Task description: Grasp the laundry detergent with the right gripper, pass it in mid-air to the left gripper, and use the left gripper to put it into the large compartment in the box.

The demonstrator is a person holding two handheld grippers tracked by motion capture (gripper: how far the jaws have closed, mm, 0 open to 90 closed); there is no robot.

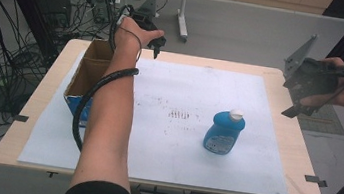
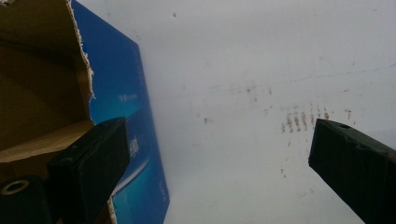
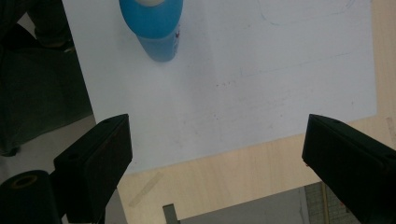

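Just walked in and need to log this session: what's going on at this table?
A person holds a two-jaw gripper in each hand above a table with a white board on it. The left gripper hangs by the open cardboard box at the far left, jaws apart, gripping nothing. The right gripper hovers off the right edge, also open and empty. A blue bottle with a white cap stands upright, untouched, between them.

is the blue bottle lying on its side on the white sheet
No, the blue bottle stands upright on the white sheet with its white cap on top.
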